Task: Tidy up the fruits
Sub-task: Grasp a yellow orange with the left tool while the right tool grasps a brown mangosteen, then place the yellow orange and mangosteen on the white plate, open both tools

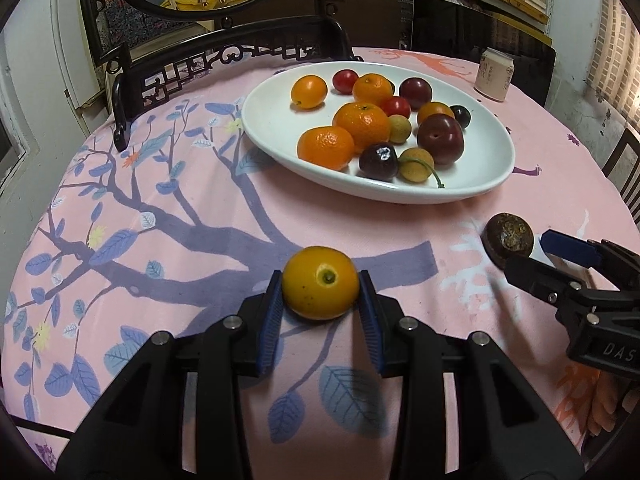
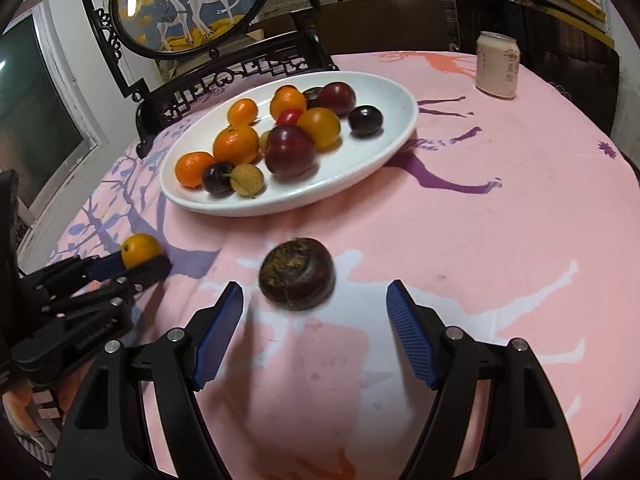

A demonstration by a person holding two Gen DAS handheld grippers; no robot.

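Observation:
A yellow-orange kumquat-like fruit (image 1: 321,282) lies on the pink tablecloth between the blue pads of my left gripper (image 1: 322,300); the pads touch or nearly touch its sides. It also shows in the right wrist view (image 2: 141,249). A dark brown water chestnut (image 2: 297,274) lies on the cloth just ahead of my right gripper (image 2: 314,308), whose jaws stand wide apart and empty. It also shows in the left wrist view (image 1: 507,236). A white oval plate (image 1: 272,128) holds several oranges, plums, cherries and longans.
A pink drink can (image 1: 494,74) stands at the far right of the table; it also shows in the right wrist view (image 2: 498,65). A dark carved wooden stand with a round deer painting (image 2: 188,4) sits behind the plate.

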